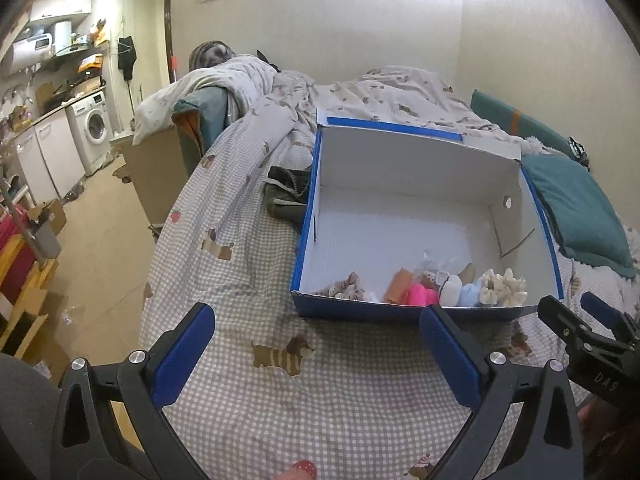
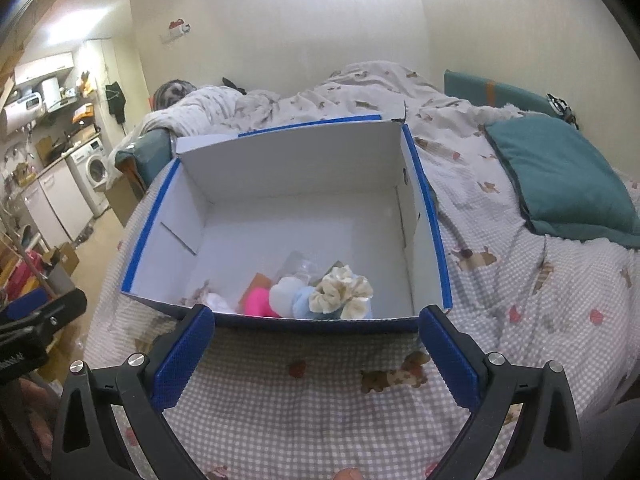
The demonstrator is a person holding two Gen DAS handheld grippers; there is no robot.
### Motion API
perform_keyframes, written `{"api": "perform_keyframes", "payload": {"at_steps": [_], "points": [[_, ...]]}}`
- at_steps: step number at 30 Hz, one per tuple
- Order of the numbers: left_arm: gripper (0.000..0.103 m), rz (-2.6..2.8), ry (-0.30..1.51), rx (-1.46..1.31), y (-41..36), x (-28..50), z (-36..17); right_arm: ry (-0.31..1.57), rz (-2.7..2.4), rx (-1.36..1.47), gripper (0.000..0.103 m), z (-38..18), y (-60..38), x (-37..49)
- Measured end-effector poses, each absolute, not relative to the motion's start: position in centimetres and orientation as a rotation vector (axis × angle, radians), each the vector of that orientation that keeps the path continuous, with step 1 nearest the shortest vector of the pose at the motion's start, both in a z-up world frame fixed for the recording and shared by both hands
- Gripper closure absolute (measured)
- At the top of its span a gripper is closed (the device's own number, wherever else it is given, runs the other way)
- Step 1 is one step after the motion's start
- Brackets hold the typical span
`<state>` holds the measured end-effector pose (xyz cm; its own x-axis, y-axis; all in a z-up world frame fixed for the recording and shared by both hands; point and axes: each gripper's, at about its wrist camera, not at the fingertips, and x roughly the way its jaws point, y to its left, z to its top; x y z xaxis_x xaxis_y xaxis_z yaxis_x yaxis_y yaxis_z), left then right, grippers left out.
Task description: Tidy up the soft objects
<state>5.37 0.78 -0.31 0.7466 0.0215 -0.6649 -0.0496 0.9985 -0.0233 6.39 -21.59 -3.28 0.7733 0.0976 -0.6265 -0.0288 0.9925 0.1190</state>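
The left gripper (image 1: 316, 356) and right gripper (image 2: 316, 360) hover with fingers spread wide, holding nothing, over the checked bedsheet (image 1: 320, 412). Just beyond sits the blue box (image 2: 430, 216) (white inside), with the cream scrunchie (image 2: 343, 292), pink puff (image 2: 258, 301) and other soft pieces bunched against its near wall.

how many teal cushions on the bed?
2: one teal cushion lies flat right of the box; a second teal cushion stands behind it by the wall. Bedding may hide more.
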Motion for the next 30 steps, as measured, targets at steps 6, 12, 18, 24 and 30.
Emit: {"api": "perform_keyframes", "payload": {"at_steps": [6, 12, 18, 24, 30], "points": [[0.001, 0.032, 0.729, -0.026, 0.29, 5.59, -0.56, 0.668, 0.067, 0.08, 0.0, -3.18, -21.3, 6.28], [0.001, 0.024, 0.738, -0.044, 0.5, 5.83, -0.72, 0.658, 0.069, 0.072, 0.0, -3.06, -21.05, 6.28], [0.001, 0.019, 0.74, -0.036, 0.35, 5.79, -0.81, 0.655, 0.068, 0.075, 0.0, -3.04, -21.03, 6.27], [0.001, 0.018, 0.741, -0.033, 0.18, 5.78, -0.85, 0.653, 0.061, 0.076, 0.0, -3.03, -21.18, 6.39], [0.001, 0.017, 0.743, -0.033, 0.18, 5.73, -0.93, 0.644, 0.059, 0.079, 0.0, -2.9, -21.47, 6.2]]}}
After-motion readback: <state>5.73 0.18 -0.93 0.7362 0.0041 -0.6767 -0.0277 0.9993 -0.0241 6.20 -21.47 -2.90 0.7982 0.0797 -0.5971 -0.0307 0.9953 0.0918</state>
